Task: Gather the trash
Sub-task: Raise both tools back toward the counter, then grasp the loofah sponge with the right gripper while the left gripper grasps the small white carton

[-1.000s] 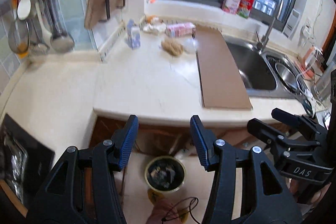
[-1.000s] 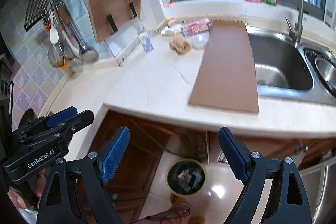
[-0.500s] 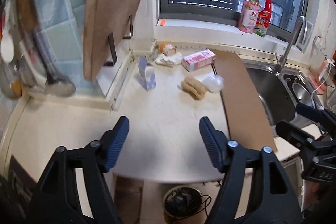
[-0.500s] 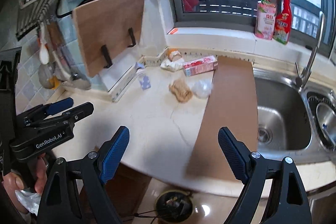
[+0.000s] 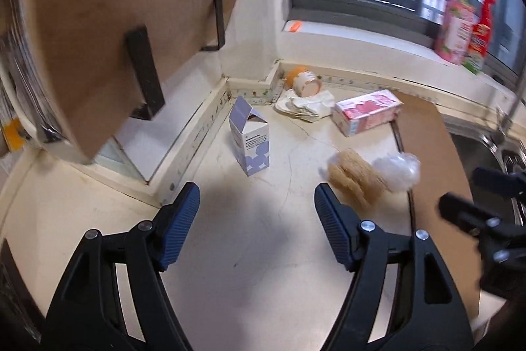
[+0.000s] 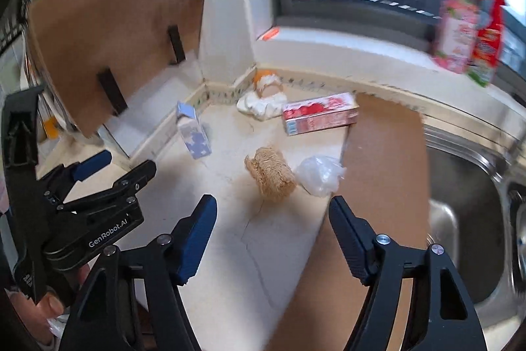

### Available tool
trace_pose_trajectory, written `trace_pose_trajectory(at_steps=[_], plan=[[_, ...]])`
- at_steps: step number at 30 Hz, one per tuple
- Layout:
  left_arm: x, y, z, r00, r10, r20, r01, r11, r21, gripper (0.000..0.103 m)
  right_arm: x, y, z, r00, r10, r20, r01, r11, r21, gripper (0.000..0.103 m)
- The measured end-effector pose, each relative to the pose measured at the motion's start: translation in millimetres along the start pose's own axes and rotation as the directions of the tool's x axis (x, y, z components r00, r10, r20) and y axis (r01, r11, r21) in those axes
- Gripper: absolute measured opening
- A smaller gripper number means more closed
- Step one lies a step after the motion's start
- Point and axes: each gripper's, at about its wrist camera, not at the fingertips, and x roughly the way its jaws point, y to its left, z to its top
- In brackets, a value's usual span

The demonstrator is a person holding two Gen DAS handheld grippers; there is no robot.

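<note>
Trash lies in the counter's back corner. A small blue-and-white carton (image 5: 250,140) (image 6: 194,136) stands upright. A pink box (image 5: 367,111) (image 6: 320,117) lies on its side beside crumpled white paper (image 5: 304,105) (image 6: 260,106) and an orange-lidded cup (image 5: 302,82) (image 6: 268,83). Nearer lie a tan fibrous scrubber (image 5: 355,180) (image 6: 271,175) and a clear plastic wad (image 5: 399,170) (image 6: 319,175). My left gripper (image 5: 256,211) is open over bare counter, short of the carton. My right gripper (image 6: 273,222) has its jaws closing with nothing between them, just short of the scrubber.
A wooden cutting board (image 5: 108,15) (image 6: 115,35) hangs on brackets at the left wall. A brown board (image 5: 430,160) (image 6: 378,173) lies along the steel sink (image 6: 470,193). Two spray bottles (image 5: 463,25) (image 6: 470,35) stand on the windowsill. A hand (image 6: 49,308) grips the left tool.
Both grippers have swept from above the floor bin up over the counter, toward the trash in the corner. The left jaws have widened; the right jaws have narrowed a little.
</note>
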Motion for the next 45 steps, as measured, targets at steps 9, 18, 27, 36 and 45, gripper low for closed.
trace_pose_trajectory(at_steps=[9,18,27,36,45], plan=[[63.6,-4.6,7.6,0.996,0.071,-0.046,-0.076,0.988,-0.134,0.070,160.4,-11.4,39.1,0.978,0.089,-0.187,-0.119,0.981,-0.152,0.064],[87.6,-7.6,2.2,0.987,0.130,-0.090,-0.145,0.971,-0.189,0.070,228.8,-4.7,43.7,0.958,0.113,-0.265,-0.184,0.948,-0.259,0.058],[98.3,-1.8,10.3,0.984,0.147,-0.105,-0.170,0.951,-0.259,0.070,256.6,-9.1,56.2,0.951,0.138,-0.278,-0.215,0.939,-0.269,0.051],[115.2,-10.7,20.4,0.980,0.167,-0.111,-0.192,0.943,-0.271,0.070,236.1,-37.0,89.9,0.945,0.281,-0.165,-0.299,0.950,-0.095,0.032],[141.3,-6.2,27.8,0.969,0.203,-0.140,-0.237,0.924,-0.301,0.070,234.2,-46.8,95.7,0.939,0.322,-0.119,-0.327,0.945,-0.023,0.032]])
